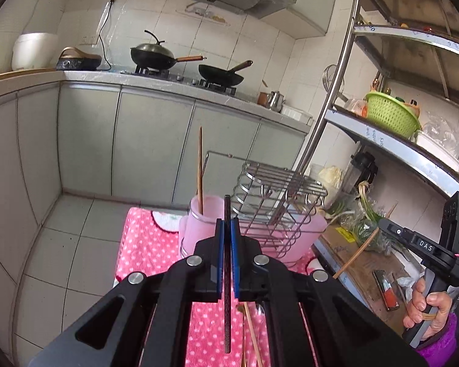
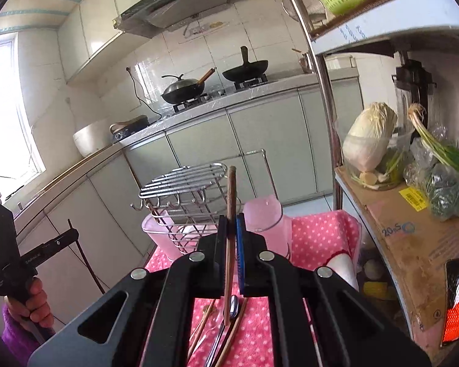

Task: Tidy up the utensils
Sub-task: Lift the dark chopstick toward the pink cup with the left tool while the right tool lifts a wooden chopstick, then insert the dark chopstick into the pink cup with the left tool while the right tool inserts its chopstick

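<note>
My left gripper [image 1: 227, 223] is shut on a thin dark chopstick [image 1: 227, 312] that stands upright between the blue pads. Just beyond it, a pink cup [image 1: 206, 214] holds one wooden chopstick [image 1: 200, 165]. My right gripper [image 2: 231, 220] is shut on a brown wooden chopstick [image 2: 231, 189], also upright, in front of the same pink cup [image 2: 263, 217]. Below, on the pink dotted cloth [image 2: 321, 232], lie loose chopsticks and a spoon [image 2: 234, 305]. Each gripper also appears in the other's view: the right gripper [image 1: 382, 224] and the left gripper [image 2: 75, 234], each held up by a hand.
A wire dish rack [image 2: 183, 180] on a pink tray stands beside the cup. A metal shelf at the right carries a green basket [image 1: 391, 113], a cabbage [image 2: 370, 134], greens and cardboard [image 2: 413, 235]. The counter with two woks [image 1: 156, 55] runs along the far wall.
</note>
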A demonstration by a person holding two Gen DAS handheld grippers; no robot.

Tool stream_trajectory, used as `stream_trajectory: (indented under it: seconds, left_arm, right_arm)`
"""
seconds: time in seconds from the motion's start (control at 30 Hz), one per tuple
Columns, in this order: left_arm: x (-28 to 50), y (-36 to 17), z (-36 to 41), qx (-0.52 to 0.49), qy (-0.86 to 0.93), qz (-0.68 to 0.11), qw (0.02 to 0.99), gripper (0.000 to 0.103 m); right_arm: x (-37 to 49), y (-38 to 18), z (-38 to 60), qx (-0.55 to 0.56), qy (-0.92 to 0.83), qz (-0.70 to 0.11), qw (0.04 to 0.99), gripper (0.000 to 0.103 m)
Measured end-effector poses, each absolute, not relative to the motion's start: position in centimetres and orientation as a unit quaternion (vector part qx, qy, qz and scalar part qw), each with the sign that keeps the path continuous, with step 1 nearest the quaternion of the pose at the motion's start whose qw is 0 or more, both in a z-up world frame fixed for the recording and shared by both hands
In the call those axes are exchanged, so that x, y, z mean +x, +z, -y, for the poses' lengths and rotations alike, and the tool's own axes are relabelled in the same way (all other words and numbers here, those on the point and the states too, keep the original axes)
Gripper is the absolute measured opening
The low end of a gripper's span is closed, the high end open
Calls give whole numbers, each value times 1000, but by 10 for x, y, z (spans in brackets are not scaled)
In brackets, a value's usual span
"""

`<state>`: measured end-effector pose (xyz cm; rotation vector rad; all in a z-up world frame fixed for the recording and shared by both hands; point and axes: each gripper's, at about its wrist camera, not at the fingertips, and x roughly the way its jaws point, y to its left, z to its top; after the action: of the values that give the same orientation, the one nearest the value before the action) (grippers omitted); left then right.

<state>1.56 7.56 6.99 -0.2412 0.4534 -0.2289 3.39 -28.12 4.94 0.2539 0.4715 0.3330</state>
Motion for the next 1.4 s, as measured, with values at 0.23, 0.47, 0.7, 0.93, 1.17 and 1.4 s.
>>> stream_trajectory:
  seconds: [0.23,0.47,0.7,0.93,1.17,1.4]
  left_arm:
    - [38,117,-82,-136,-97,-170,971,4]
    - [84,140,-86,-141,-70,-147,977,4]
    - [131,131,-89,-146,-46,-145,977,4]
    - [171,104,-89,-141,-37,-174,974,4]
    - [186,67,-85,-124,-42,-214,968,4]
    - [187,29,-88,-128,-44,-259,956,4]
  right_arm:
    - [37,98,280,111,160,-177,965,6]
    - [47,140,294,111,142,-121,976,6]
    - [76,155,298,101,118,-107,982,6]
    - [108,148,295,85,103,-128,983,6]
    - [142,119,287,91,121,-197,969,6]
    - [166,85,278,95,134,-265,950,6]
